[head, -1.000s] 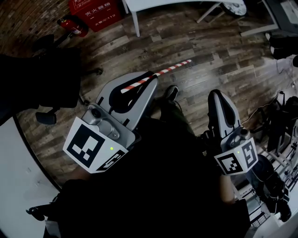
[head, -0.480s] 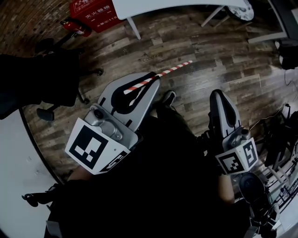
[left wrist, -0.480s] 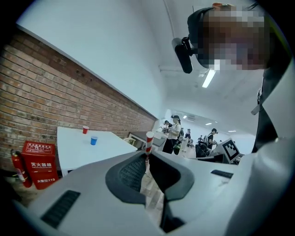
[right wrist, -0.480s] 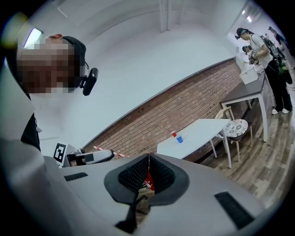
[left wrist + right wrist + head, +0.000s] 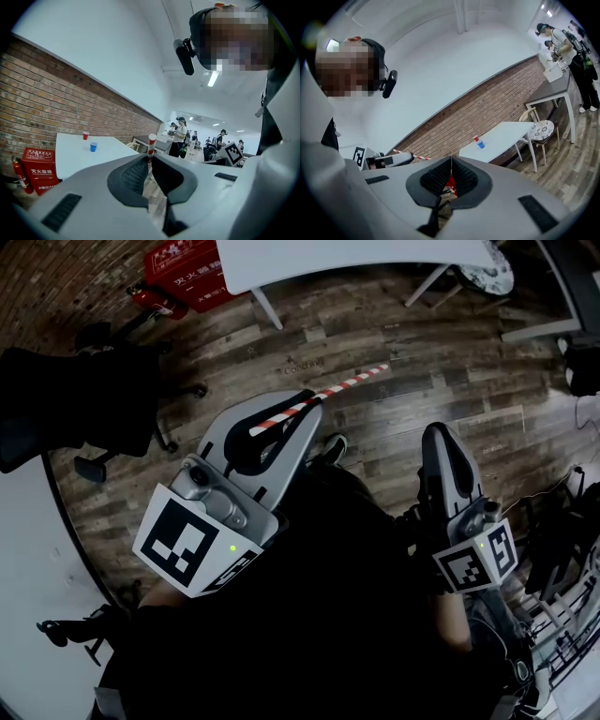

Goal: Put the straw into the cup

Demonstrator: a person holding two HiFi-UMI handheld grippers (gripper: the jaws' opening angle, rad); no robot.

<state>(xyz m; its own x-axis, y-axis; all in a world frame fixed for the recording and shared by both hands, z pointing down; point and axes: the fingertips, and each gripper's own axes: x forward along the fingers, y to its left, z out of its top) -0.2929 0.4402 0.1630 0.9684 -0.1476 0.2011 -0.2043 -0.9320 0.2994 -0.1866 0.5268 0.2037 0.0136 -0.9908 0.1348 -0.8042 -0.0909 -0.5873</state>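
Above dark wood-plank floor (image 5: 422, 352), my left tool (image 5: 305, 402) pinches the red-and-white striped straw (image 5: 347, 384), my right tool (image 5: 439, 433) is closed on nothing, and the small red cup (image 5: 86, 135) and blue cup (image 5: 93, 146) stand close together on the far white table (image 5: 70, 152).

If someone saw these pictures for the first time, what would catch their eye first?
The red-and-white striped straw stands out first, clamped at the tips of the left gripper and sticking out over the wood floor. Next come the red cup and blue cup, small and far off on a white table by the brick wall. The right gripper has its jaws shut on nothing.
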